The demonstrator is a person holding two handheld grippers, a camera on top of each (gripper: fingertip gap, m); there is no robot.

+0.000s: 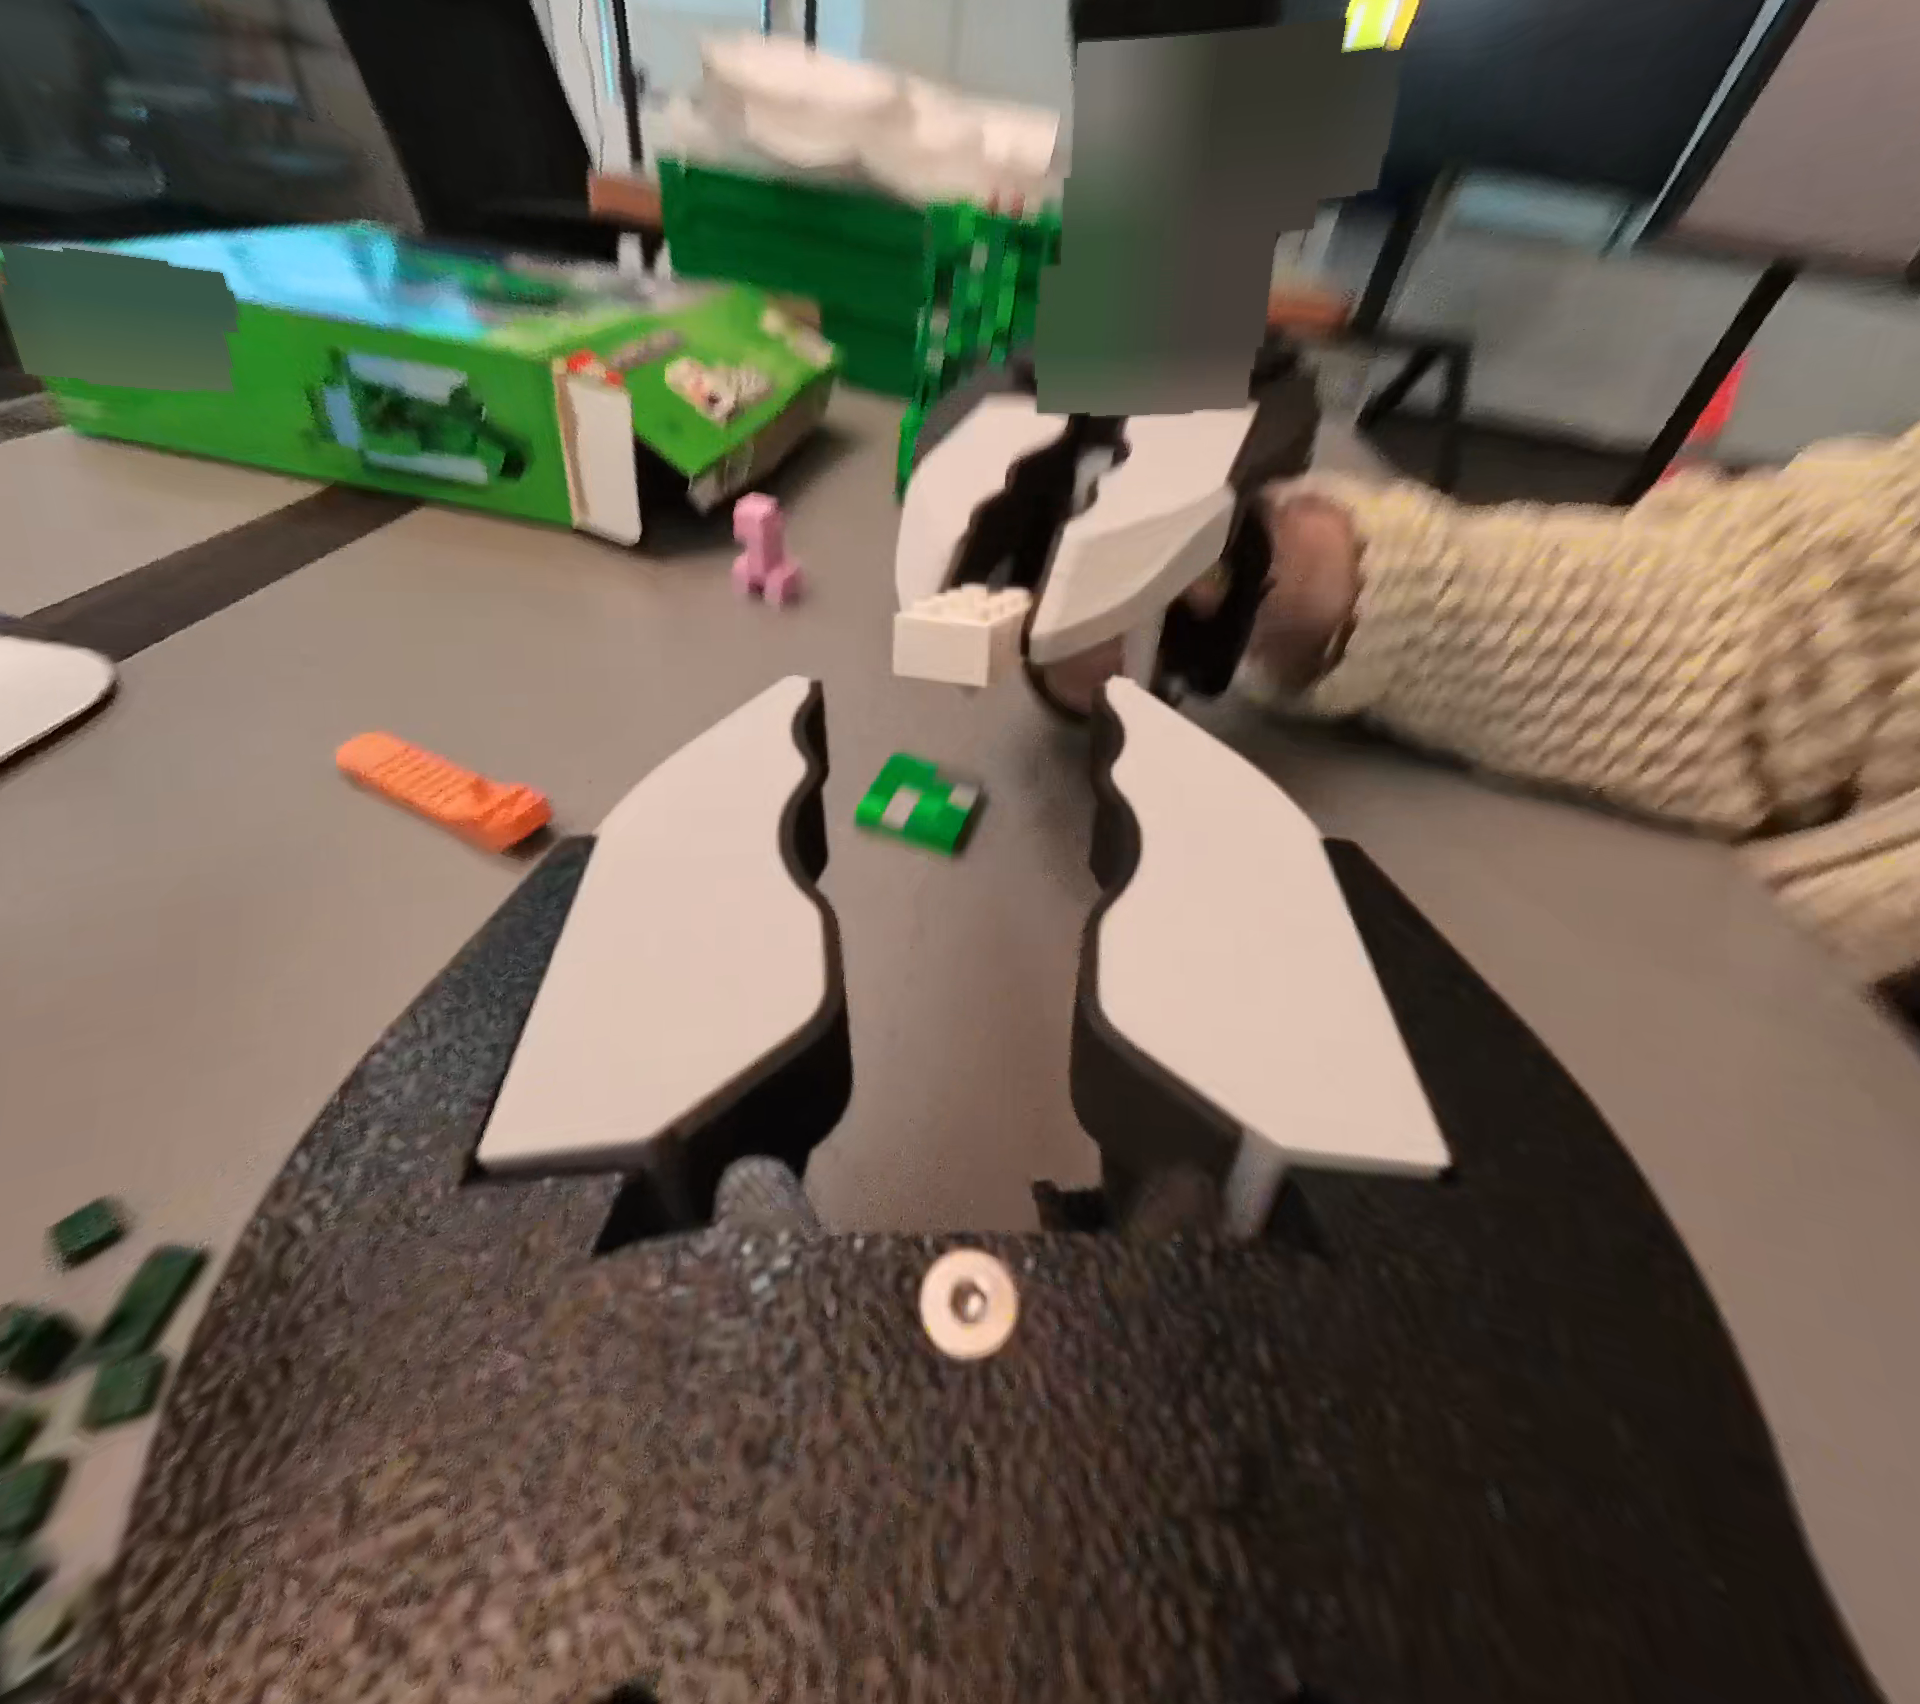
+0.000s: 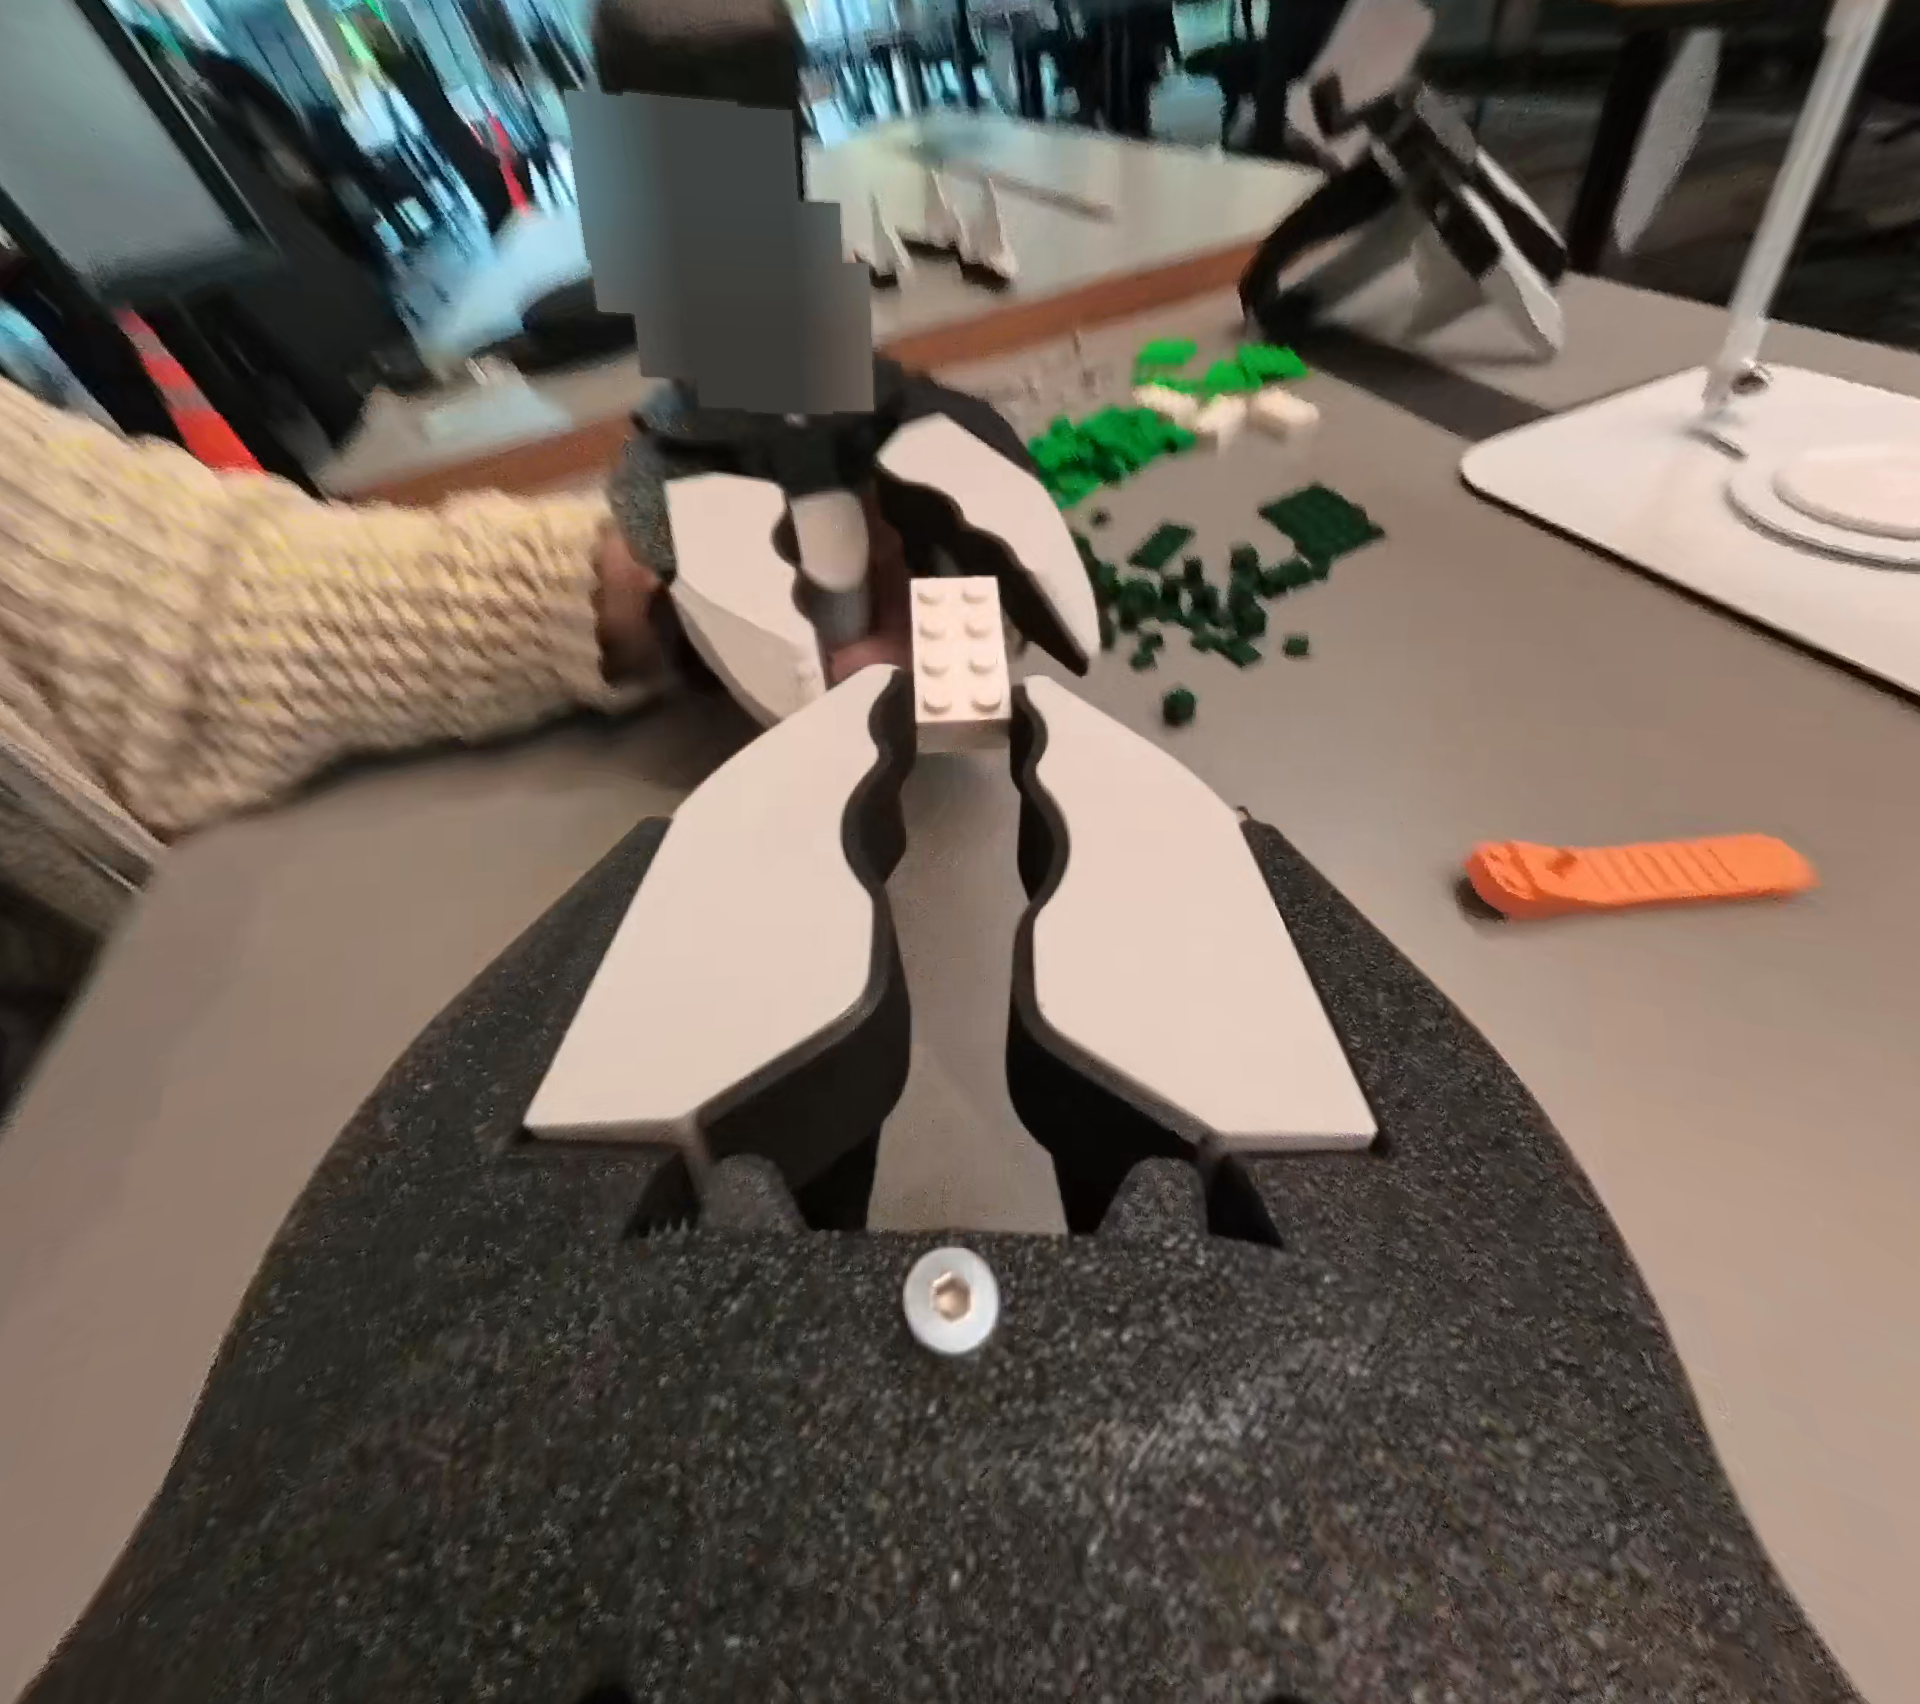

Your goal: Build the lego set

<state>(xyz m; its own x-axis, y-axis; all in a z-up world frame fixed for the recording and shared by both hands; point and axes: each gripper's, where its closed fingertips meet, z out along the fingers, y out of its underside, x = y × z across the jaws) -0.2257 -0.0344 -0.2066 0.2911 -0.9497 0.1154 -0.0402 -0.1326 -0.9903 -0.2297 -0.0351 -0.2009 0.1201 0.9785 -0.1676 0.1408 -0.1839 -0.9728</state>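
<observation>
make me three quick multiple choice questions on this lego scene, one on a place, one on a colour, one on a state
1. Where does the small green piece lie?
A. on the table ahead of the left tongs
B. on top of the box
C. inside the right tongs

2. What colour is the flat ridged tool on the table?
A. blue
B. orange
C. yellow

3. How are the right tongs?
A. wide open and empty
B. lying on the table
C. shut on the white brick

Answers: 1 A, it sits on the grey table just past the open left tongs. 2 B, it is bright orange. 3 C, the brick sits pinched between the tips.
</observation>
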